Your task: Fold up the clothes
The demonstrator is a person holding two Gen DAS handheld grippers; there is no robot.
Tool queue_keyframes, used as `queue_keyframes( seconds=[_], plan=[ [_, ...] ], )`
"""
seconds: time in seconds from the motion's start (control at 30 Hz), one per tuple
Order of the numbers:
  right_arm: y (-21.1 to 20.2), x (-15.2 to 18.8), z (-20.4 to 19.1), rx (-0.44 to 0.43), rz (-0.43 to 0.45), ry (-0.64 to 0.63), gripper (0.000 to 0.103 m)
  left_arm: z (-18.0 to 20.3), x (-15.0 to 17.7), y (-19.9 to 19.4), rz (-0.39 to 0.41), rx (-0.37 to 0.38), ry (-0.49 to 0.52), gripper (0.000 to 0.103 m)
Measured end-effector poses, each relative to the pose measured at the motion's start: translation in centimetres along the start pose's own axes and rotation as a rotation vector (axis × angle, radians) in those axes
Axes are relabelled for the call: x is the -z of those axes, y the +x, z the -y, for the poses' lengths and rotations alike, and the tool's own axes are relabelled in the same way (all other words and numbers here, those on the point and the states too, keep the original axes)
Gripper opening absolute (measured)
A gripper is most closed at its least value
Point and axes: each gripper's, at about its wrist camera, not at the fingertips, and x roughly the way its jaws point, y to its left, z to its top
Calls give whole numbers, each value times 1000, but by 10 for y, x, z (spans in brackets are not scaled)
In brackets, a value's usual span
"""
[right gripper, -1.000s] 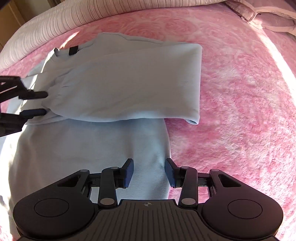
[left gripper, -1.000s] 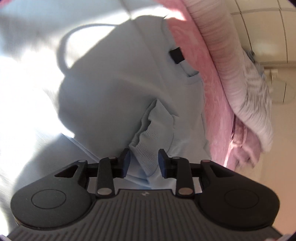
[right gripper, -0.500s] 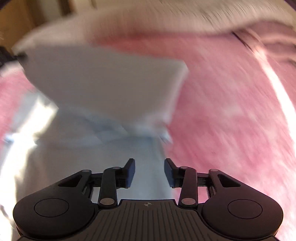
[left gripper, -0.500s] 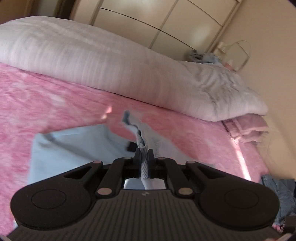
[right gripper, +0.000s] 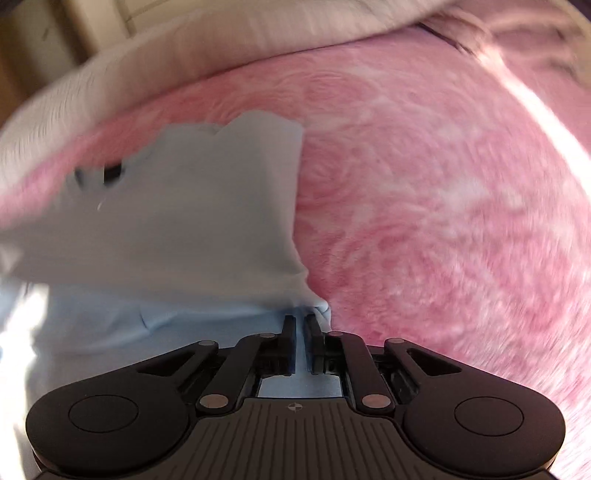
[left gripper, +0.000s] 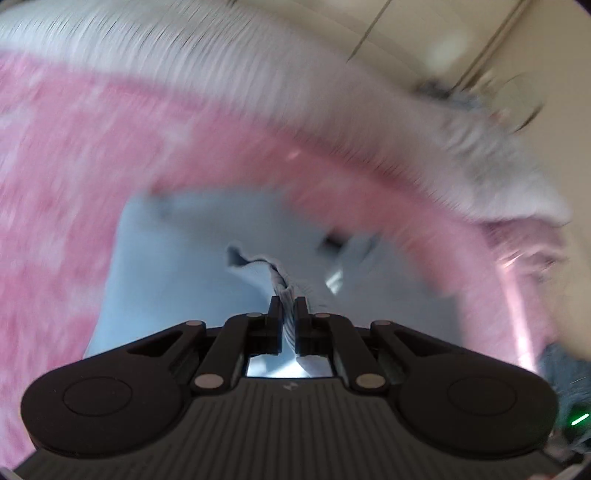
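Observation:
A light blue garment (left gripper: 177, 266) lies on a pink bed cover (left gripper: 55, 184). My left gripper (left gripper: 288, 306) is shut on its ribbed cuff (left gripper: 282, 286), which sticks up between the jaws. In the right wrist view the same garment (right gripper: 184, 221) is partly lifted and folded over itself, with a small black tag (right gripper: 112, 171) near its far left. My right gripper (right gripper: 300, 323) is shut on a fold of the garment at its near right corner. Both views are blurred by motion.
A pale striped duvet (left gripper: 221, 74) is piled along the far side of the bed, also in the right wrist view (right gripper: 184, 48). Cupboard doors (left gripper: 443, 29) stand behind it. Pink bed cover (right gripper: 443, 203) stretches to the right. Dark blue clothing (left gripper: 565, 373) lies at the right edge.
My right gripper has shut on the garment's edge; it was open half a second ago. My left gripper, shut on the cuff since half a second ago, has moved with it. The upper layer has lifted.

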Motion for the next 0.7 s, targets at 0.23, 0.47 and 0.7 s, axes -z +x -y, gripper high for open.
queue_keyframes(
  seconds=[0.23,0.47,0.7],
  plan=[
    [0,-8,5,-24,-14,35,8,-17,24,0,16,-31,-14,3],
    [3,-10,-6,-6,-46,-70,9,-32,32,23,-87,-55,-99,2],
    [0,-6,-10,-11,-88,-170,9,-12,34,18,-108,-170,108,12]
  ],
)
